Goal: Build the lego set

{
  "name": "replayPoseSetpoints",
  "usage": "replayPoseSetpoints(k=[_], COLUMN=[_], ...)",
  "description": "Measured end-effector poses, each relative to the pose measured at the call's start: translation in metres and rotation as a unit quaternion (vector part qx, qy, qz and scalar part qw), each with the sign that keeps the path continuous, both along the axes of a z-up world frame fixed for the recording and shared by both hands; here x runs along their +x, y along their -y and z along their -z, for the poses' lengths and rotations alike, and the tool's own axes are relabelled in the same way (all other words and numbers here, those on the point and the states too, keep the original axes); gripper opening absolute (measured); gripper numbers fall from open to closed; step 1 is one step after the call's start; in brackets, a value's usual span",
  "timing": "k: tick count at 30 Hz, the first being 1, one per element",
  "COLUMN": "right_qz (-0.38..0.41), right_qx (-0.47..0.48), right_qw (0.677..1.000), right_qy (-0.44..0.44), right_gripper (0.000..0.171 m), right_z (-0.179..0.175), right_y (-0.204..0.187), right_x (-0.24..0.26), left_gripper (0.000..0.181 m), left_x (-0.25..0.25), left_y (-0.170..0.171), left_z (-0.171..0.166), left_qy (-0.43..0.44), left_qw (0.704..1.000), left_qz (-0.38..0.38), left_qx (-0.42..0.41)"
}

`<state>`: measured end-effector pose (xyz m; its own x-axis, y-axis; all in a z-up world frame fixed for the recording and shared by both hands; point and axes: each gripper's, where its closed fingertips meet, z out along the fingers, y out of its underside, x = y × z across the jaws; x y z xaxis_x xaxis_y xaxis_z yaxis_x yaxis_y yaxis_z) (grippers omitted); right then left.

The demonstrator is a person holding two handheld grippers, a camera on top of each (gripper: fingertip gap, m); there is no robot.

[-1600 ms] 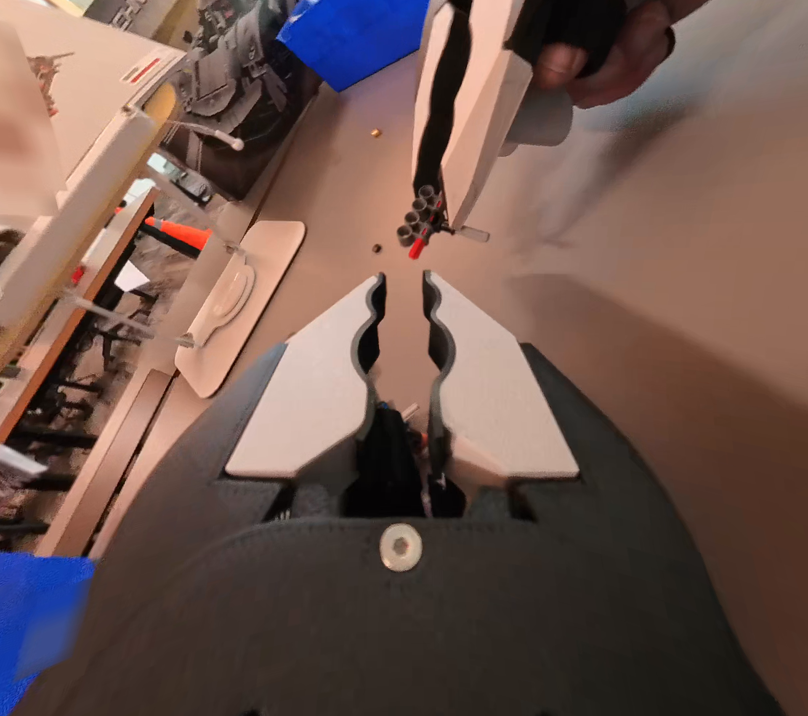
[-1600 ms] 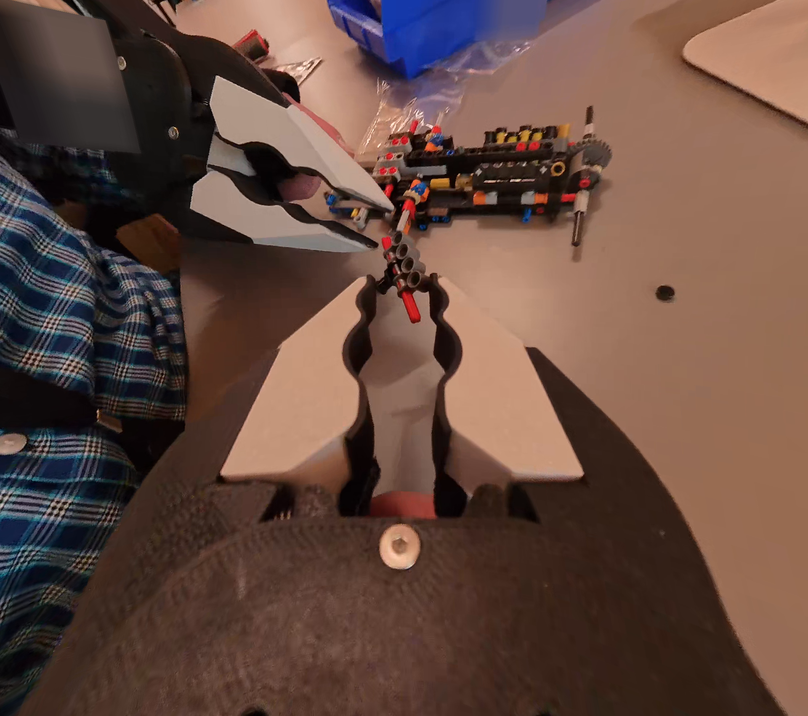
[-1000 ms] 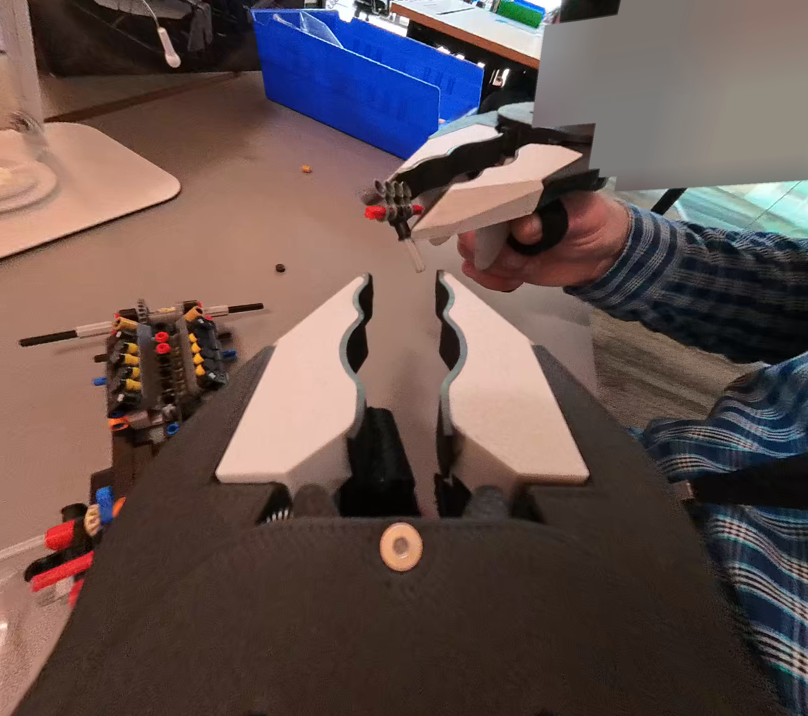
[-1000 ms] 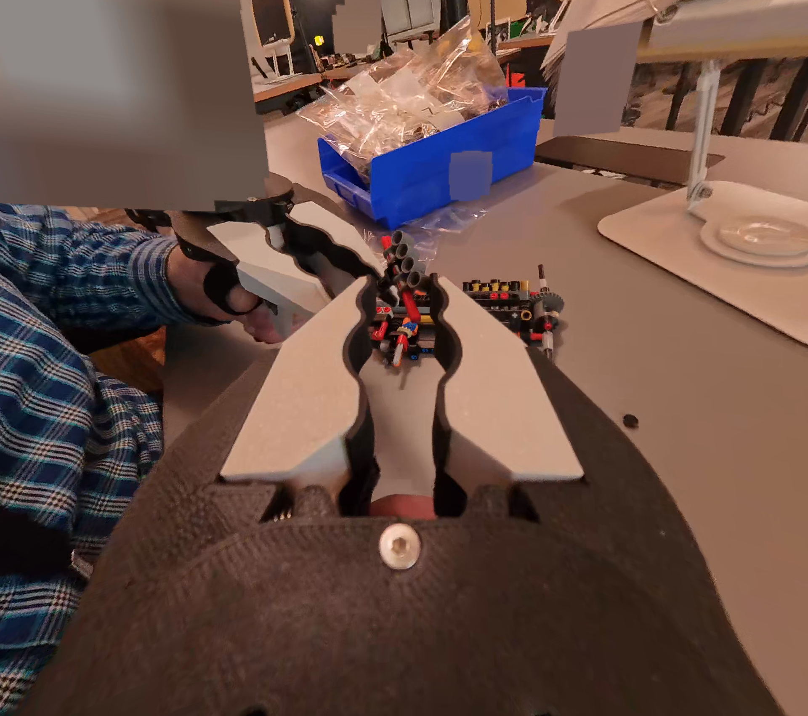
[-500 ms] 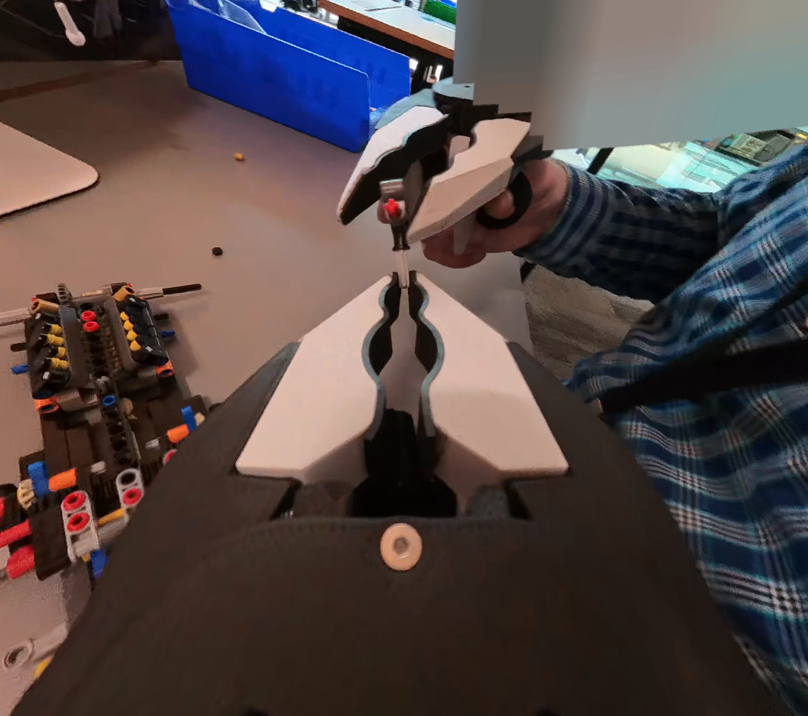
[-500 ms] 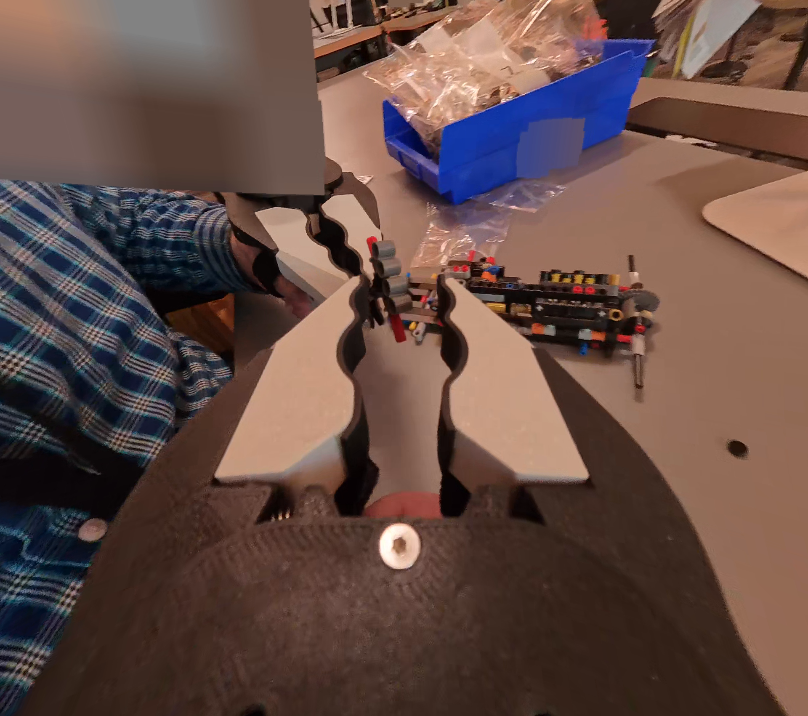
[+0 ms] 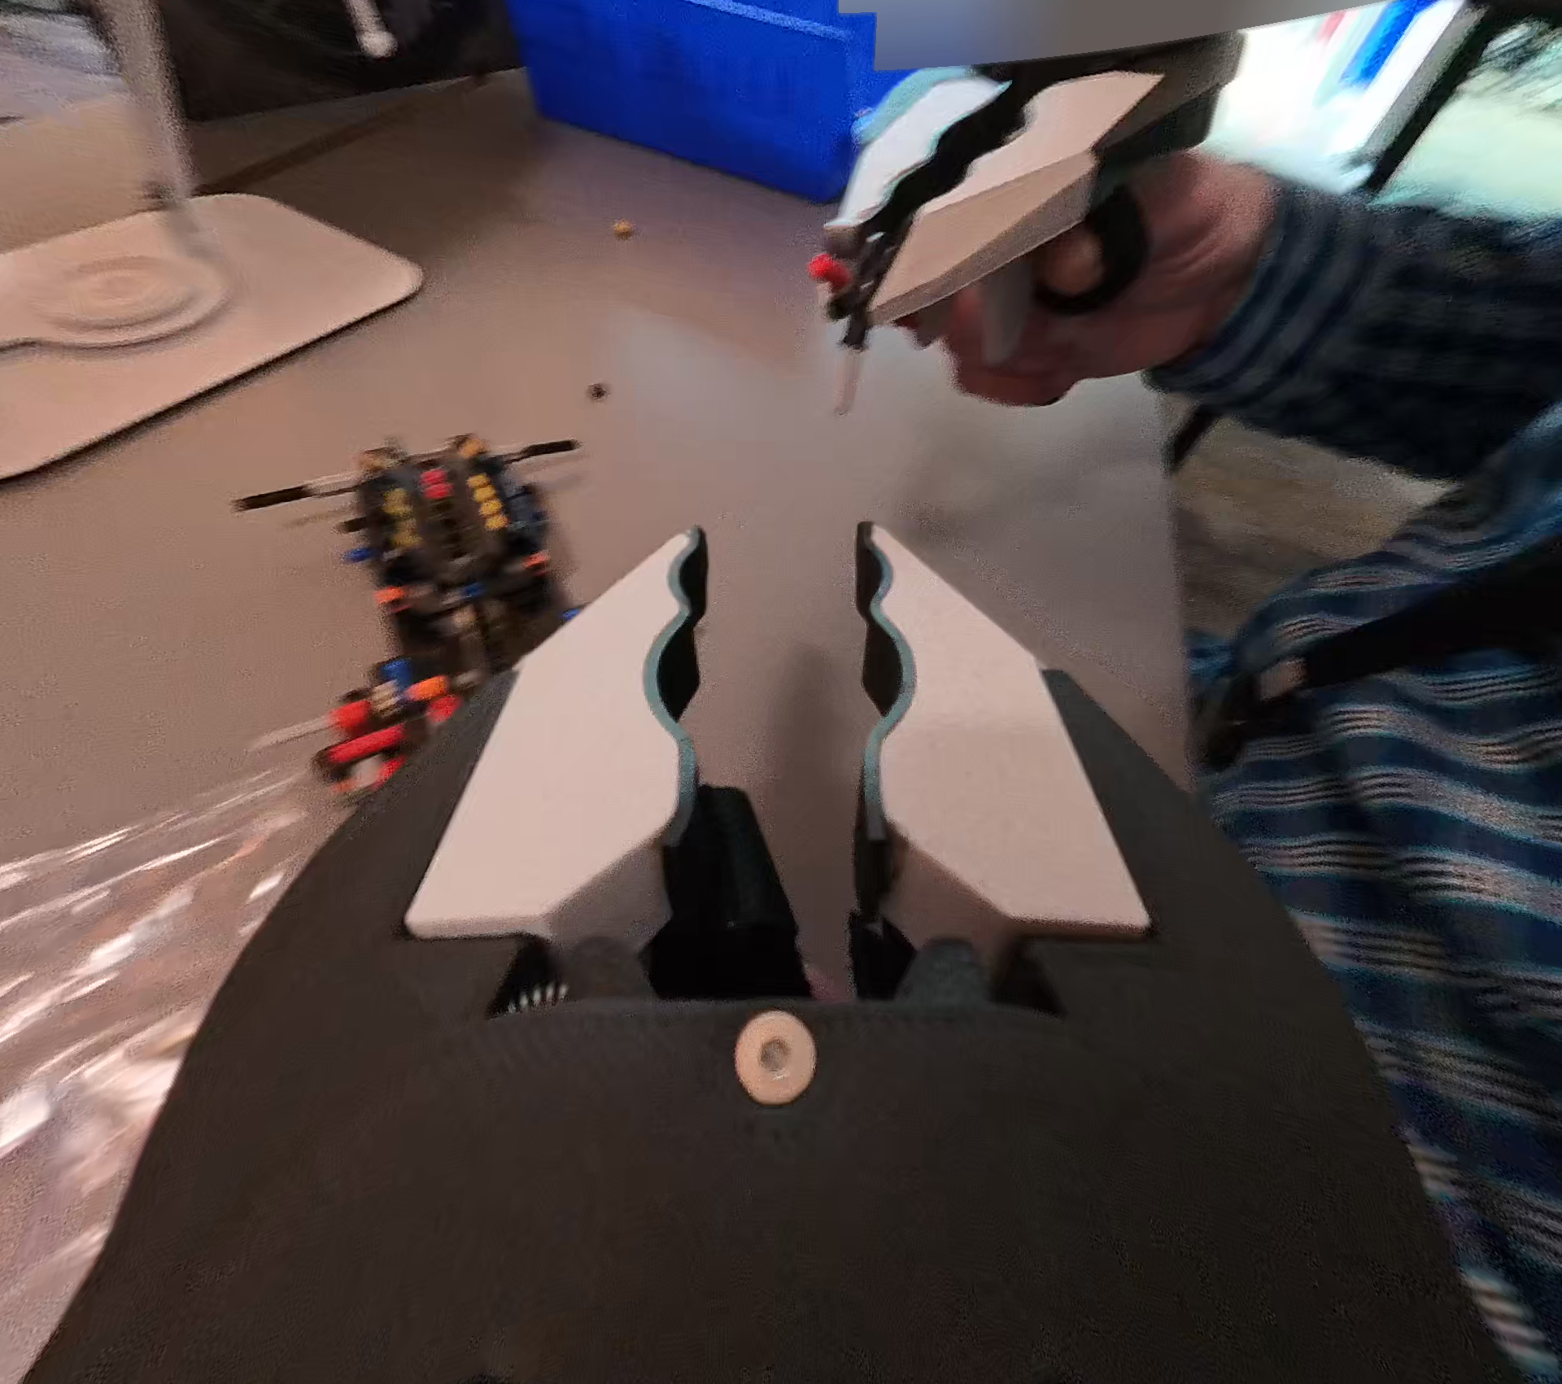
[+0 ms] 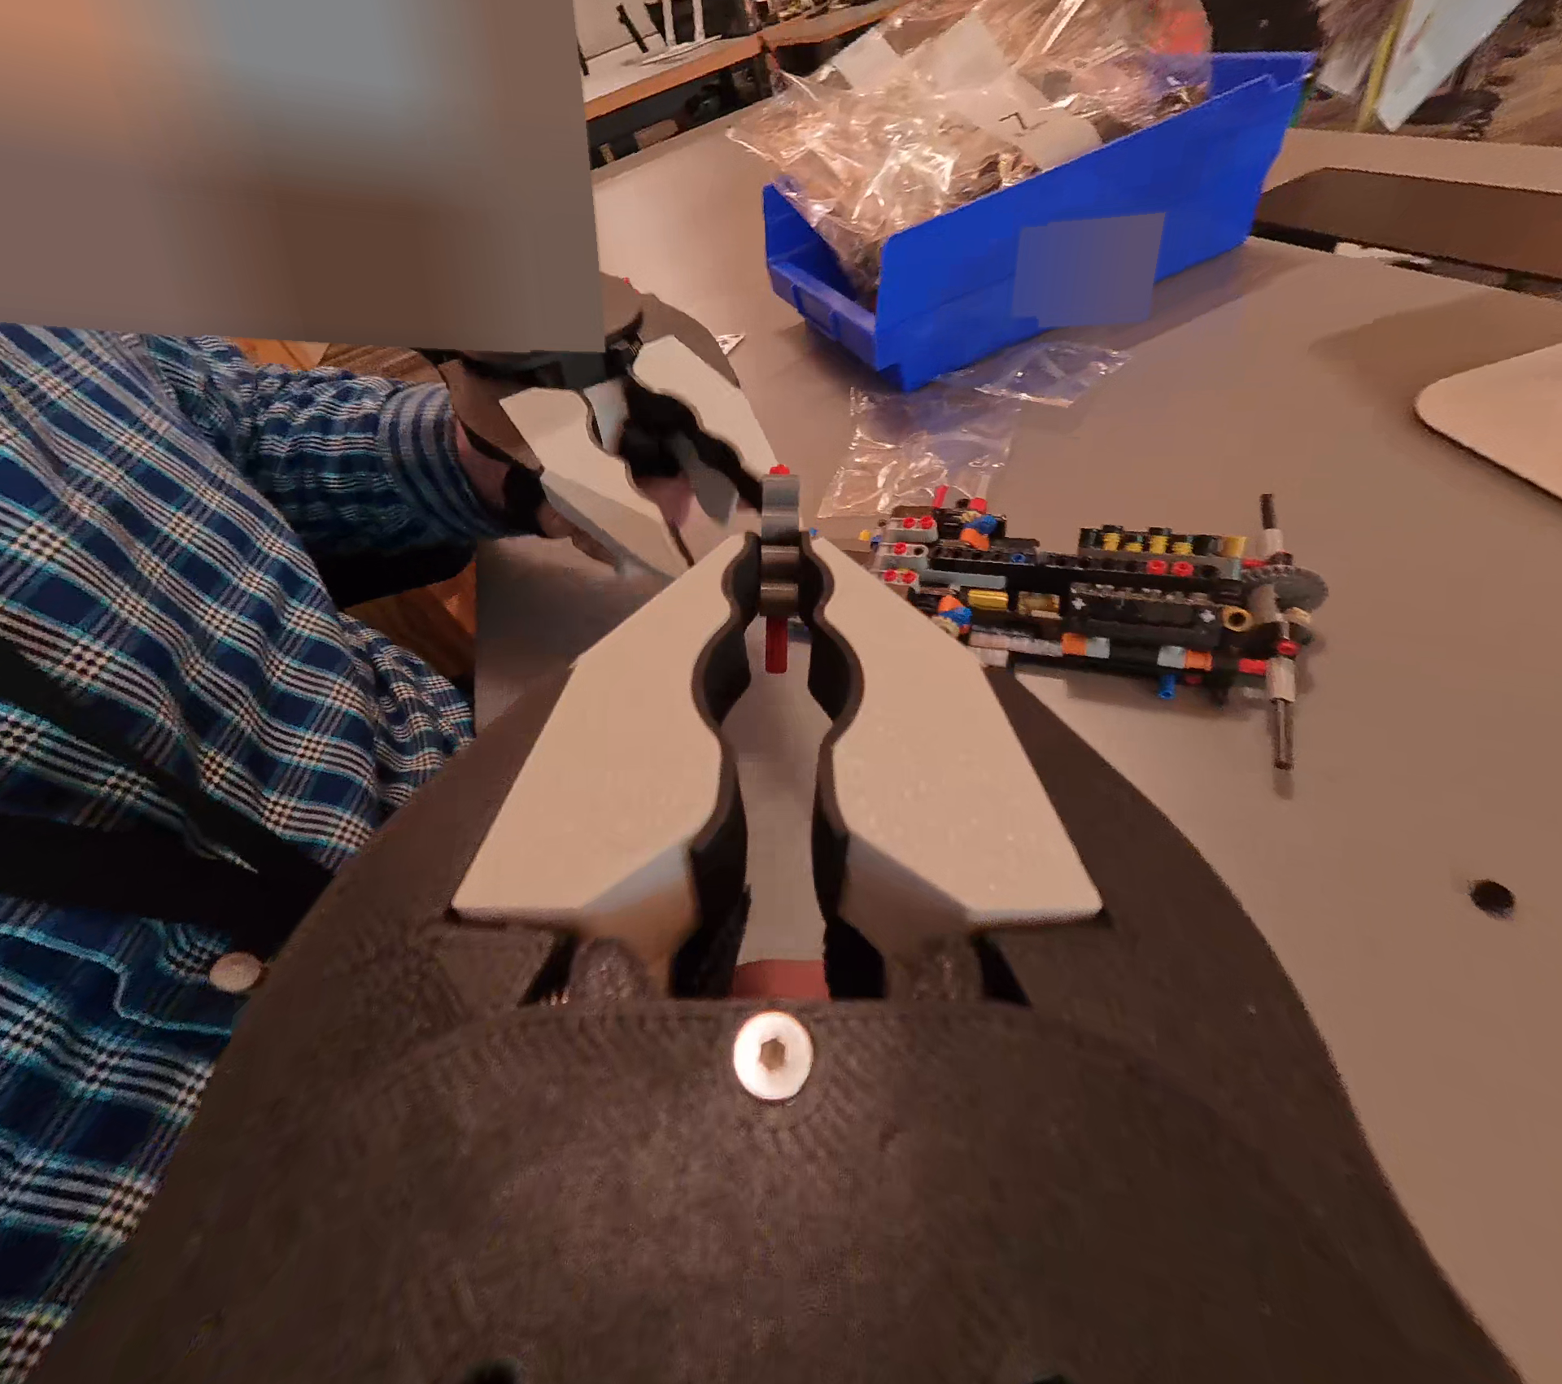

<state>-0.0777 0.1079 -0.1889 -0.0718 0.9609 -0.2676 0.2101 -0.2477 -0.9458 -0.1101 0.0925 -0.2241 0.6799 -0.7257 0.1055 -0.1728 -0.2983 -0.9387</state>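
The right gripper (image 8: 779, 549) was clamped on a small grey lego piece (image 8: 778, 540) with a red pin (image 8: 775, 643) through it, the piece standing between the very tips and held up off the grey table (image 8: 1183, 794). In the left wrist view the same gripper (image 7: 854, 278) showed farther off in a person's hand (image 7: 1124, 295), with a pale axle (image 7: 847, 375) hanging below the piece.

The left gripper (image 7: 778, 540) stood with its fingers apart and nothing between them, in the air above the table. In the right wrist view it (image 8: 676, 540) lay just left of the held piece, and whether the two touched I could not tell.

The half-built lego model (image 8: 1090, 595), long and black with yellow, red and orange parts, lay flat on the table to the right of the held piece. Beyond the model lay an empty clear bag (image 8: 921, 447), and farther still a blue bin (image 8: 1056, 270) stuffed with clear bags of parts (image 8: 972, 101). A small dark bit (image 8: 1491, 897) lay on the table nearer than the model.
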Motion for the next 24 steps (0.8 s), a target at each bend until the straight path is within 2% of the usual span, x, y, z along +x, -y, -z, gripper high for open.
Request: replayPoseSetpoints(k=[1, 3, 5, 8, 15, 21, 24], right_qz=[0.007, 0.02, 0.031, 0.045, 0.053, 0.055, 0.058], right_qx=[0.0, -0.002, -0.011, -0.015, -0.033, -0.043, -0.054], right_qw=[1.0, 1.0, 0.999, 0.999, 0.998, 0.998, 0.997], right_qy=[0.004, 0.012, 0.01, 0.013, 0.002, -0.004, -0.013], right_gripper=[0.005, 0.005, 0.005, 0.005, 0.005, 0.005, 0.005], right_z=[0.003, 0.011, 0.018, 0.029, 0.039, 0.044, 0.042], right_y=[-0.004, -0.011, -0.017, -0.024, -0.03, -0.035, -0.039], right_x=[0.002, 0.006, 0.009, 0.013, 0.02, 0.023, 0.025], left_gripper=[0.037, 0.045, 0.058, 0.064, 0.065, 0.05, 0.048], left_x=[-0.015, -0.053, -0.074, -0.076, -0.073, -0.063, -0.061], left_y=[-0.006, -0.02, -0.021, -0.018, -0.017, -0.018, -0.023], left_z=[0.005, 0.022, 0.044, 0.061, 0.083, 0.084, 0.084], left_qy=[-0.038, -0.166, -0.252, -0.217, -0.237, -0.232, -0.236], left_qw=[0.999, 0.982, 0.964, 0.973, 0.966, 0.968, 0.967], left_qz=[-0.026, -0.081, -0.081, -0.07, -0.055, -0.05, -0.052], left_qx=[0.01, 0.034, 0.019, -0.043, -0.084, -0.085, -0.082])
